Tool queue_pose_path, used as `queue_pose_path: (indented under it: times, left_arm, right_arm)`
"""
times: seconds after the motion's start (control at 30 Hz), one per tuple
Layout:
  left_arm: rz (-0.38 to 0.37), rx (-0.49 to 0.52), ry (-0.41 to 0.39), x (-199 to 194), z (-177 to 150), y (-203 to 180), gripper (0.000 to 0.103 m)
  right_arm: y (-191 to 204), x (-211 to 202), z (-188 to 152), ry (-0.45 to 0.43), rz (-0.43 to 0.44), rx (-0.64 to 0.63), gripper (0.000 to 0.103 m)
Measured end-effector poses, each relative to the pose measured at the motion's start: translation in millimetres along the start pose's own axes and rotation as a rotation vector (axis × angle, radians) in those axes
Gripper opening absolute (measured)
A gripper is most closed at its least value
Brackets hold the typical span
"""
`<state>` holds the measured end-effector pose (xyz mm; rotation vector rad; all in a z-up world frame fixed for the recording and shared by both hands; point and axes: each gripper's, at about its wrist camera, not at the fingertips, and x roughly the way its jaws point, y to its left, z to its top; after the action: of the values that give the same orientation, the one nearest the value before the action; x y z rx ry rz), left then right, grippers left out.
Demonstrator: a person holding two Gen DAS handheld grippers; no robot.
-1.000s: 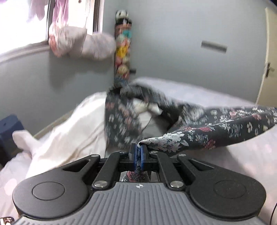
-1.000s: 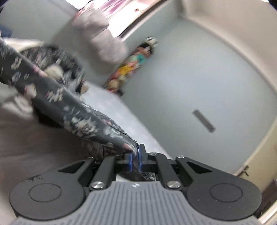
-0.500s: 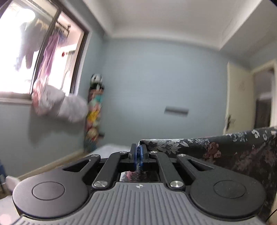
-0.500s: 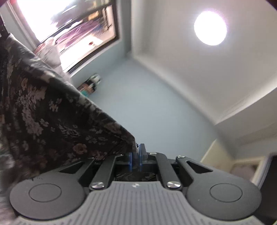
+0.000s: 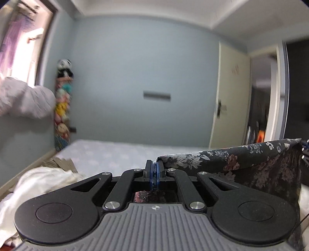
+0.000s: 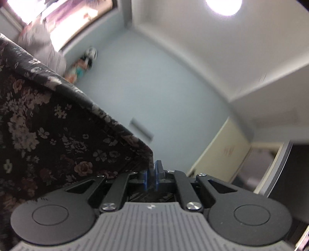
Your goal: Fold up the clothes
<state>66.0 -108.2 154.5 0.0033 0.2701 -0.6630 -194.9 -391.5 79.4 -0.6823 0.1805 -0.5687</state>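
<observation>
Pale-blue bedroom, bed (image 5: 119,154) below: floral garment (image 5: 251,166) hangs stretched sideways between left tongs (image 5: 154,170) and right tongs (image 6: 152,173), each clamped tight on a top corner, above the bed's near edge.

Left wrist view: level, faces along its fingers over the bed (image 5: 123,154) toward the far blue wall (image 5: 135,67). Right wrist view: tilted up toward the ceiling light (image 6: 224,5). Both share that wall, the toy column (image 5: 62,104) and the door (image 5: 231,96).

A home bedroom: bed (image 5: 119,154), stacked plush toys (image 5: 61,108), door (image 5: 229,96).
</observation>
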Motion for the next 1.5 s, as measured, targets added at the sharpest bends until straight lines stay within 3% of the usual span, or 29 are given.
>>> queue_pose_path:
  times: [0.13, 0.37, 0.47, 0.6, 0.67, 0.8, 0.87, 0.9, 0.93, 1.07, 1.23, 1.37, 1.5]
  left_arm:
    - [-0.007, 0.087, 0.124, 90.1, -19.0, -12.6, 0.002]
    - [0.013, 0.091, 0.329, 212.8, -72.5, -19.4, 0.002]
    - [0.015, 0.059, 0.413, 242.2, -100.3, -13.2, 0.002]
    - [0.035, 0.097, 0.484, 277.7, -127.8, -18.3, 0.003]
    - [0.018, 0.101, 0.52, 290.1, -138.8, -21.5, 0.014]
    - [0.015, 0.092, 0.539, 287.9, -148.1, -31.0, 0.034]
    - [0.005, 0.076, 0.541, 279.3, -151.1, -28.7, 0.043]
    - [0.006, 0.068, 0.54, 276.1, -150.1, -28.7, 0.044]
    - [0.007, 0.059, 0.539, 269.6, -151.3, -26.3, 0.045]
    - [0.006, 0.023, 0.532, 231.7, -155.4, -17.4, 0.047]
    - [0.013, -0.01, 0.559, 183.4, -166.1, -9.0, 0.05]
    - [0.008, -0.037, 0.602, 148.7, -180.3, -7.7, 0.055]
    - [-0.005, -0.01, 0.638, 120.6, -197.9, -16.8, 0.059]
  right_arm:
    - [13.1, 60.7, -50.2, 0.161, 0.074, 0.029, 0.009]
    - [53.7, 178.4, -123.7, 0.375, 0.174, 0.062, 0.009]
    - [74.6, 220.3, -157.6, 0.457, 0.223, 0.077, 0.009]
    - [89.8, 237.6, -170.8, 0.48, 0.218, 0.097, 0.009]
    - [96.8, 244.8, -176.0, 0.488, 0.213, 0.107, 0.01]
    - [110.8, 259.2, -186.4, 0.504, 0.203, 0.129, 0.015]
    - [117.8, 266.4, -191.6, 0.512, 0.198, 0.139, 0.035]
    - [121.3, 270.0, -194.2, 0.516, 0.195, 0.145, 0.059]
    - [124.8, 273.6, -196.8, 0.52, 0.193, 0.15, 0.069]
    - [135.7, 279.2, -204.2, 0.531, 0.189, 0.188, 0.069]
    - [139.6, 235.7, -195.1, 0.516, 0.224, 0.317, 0.07]
    - [165.5, 207.4, -192.0, 0.518, 0.233, 0.374, 0.074]
    - [171.2, 174.1, -179.6, 0.455, 0.177, 0.43, 0.077]
